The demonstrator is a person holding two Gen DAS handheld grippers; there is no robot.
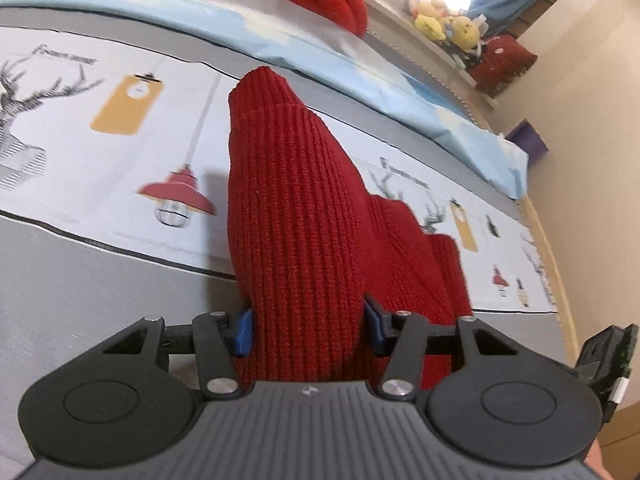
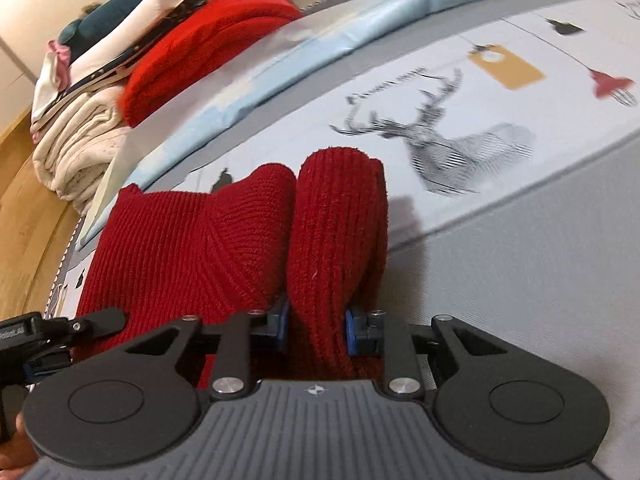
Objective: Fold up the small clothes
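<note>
A dark red ribbed knit garment (image 1: 296, 216) lies on the printed bed sheet (image 1: 100, 168). My left gripper (image 1: 308, 326) is shut on a thick fold of the garment, its blue pads (image 1: 243, 330) pressing both sides. My right gripper (image 2: 316, 328) is shut on another bunched fold of the same red knit (image 2: 336, 232), with its blue pads (image 2: 282, 326) squeezing it. The rest of the garment (image 2: 176, 248) spreads to the left in the right wrist view. The other gripper shows at the left edge (image 2: 36, 340) there, and at the right edge (image 1: 608, 356) in the left wrist view.
A stack of folded clothes (image 2: 100, 92) with a bright red sweater (image 2: 208, 48) on top sits at the far side of the bed. A light blue sheet (image 1: 360, 64) runs behind. Plush toys (image 1: 448, 24) sit on a ledge by the wall. Wooden floor (image 2: 24, 200) shows at the left.
</note>
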